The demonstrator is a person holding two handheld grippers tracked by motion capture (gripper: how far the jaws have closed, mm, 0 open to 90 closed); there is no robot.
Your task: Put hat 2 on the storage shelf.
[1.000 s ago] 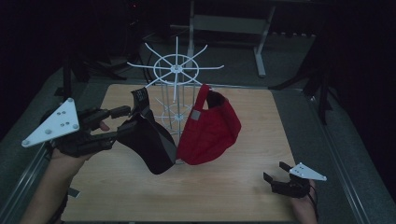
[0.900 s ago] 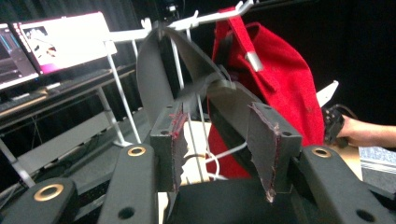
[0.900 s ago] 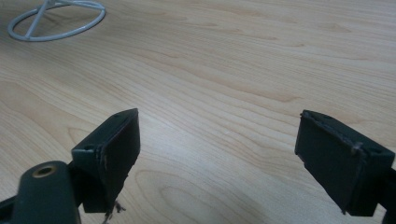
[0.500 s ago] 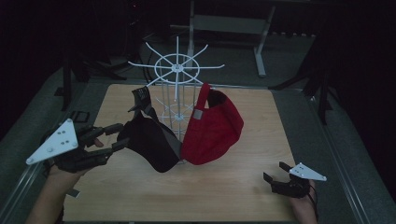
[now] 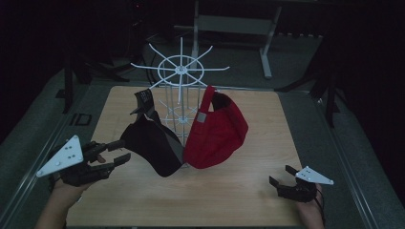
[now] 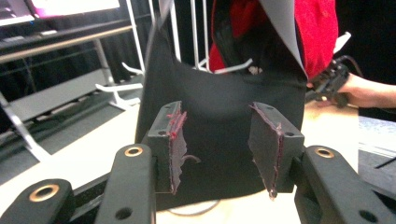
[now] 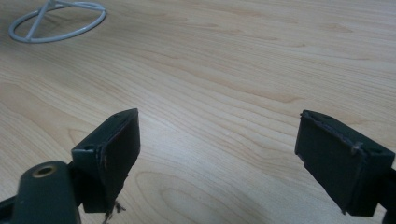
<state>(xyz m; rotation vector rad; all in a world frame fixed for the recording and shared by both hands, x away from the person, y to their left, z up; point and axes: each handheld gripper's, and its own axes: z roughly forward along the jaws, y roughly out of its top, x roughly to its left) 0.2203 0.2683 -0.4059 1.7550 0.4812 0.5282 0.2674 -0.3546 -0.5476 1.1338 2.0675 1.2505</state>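
Your left gripper [image 5: 123, 151] sits low at the table's [image 5: 239, 191] left edge, jaws parted and empty, just short of the black fabric cap [image 5: 153, 143]. That cap hangs on the white wire rack [image 5: 180, 71] beside the red fabric cap [image 5: 219, 133]. Your right gripper [image 5: 279, 175] rests near the table's front right, jaws wide apart, holding nothing.
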